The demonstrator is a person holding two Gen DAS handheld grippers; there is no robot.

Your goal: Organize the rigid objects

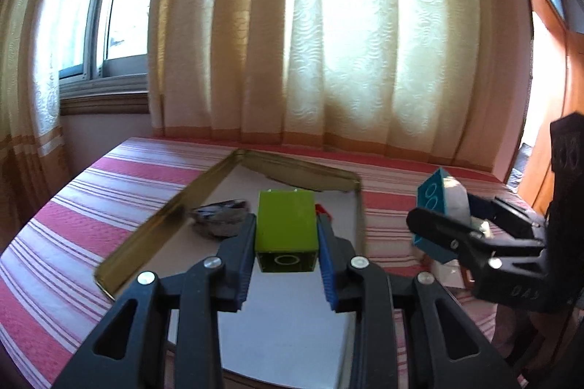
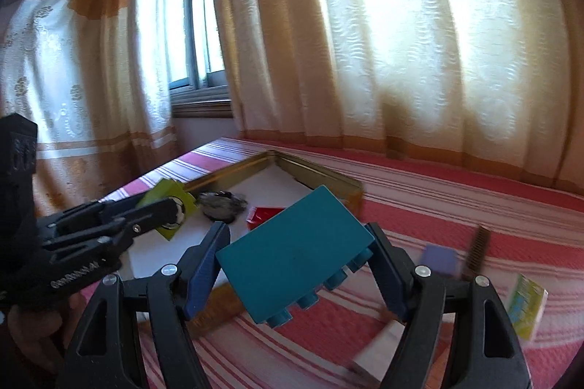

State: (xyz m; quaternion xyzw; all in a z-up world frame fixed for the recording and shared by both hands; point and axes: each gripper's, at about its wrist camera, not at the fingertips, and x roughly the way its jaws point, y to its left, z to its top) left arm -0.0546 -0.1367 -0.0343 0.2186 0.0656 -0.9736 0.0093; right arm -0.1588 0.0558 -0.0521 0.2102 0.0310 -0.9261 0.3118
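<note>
Green block (image 1: 285,230) clamped in left gripper (image 1: 286,255), held above gold tray (image 1: 153,224). Teal block (image 2: 297,255) gripped tilted by right gripper (image 2: 297,264), over striped cloth (image 2: 456,206) just beside tray. Crumpled grey thing (image 1: 219,219) lies in tray.

Left gripper (image 1: 286,243): matte black plastic linkage arms with triangular cutouts, silver round pivot screws, blue ribbed pads (image 1: 326,264) lining the inner jaw faces. Right gripper (image 2: 295,261): identical build; embossed lettering behind its jaws, illegible.
</note>
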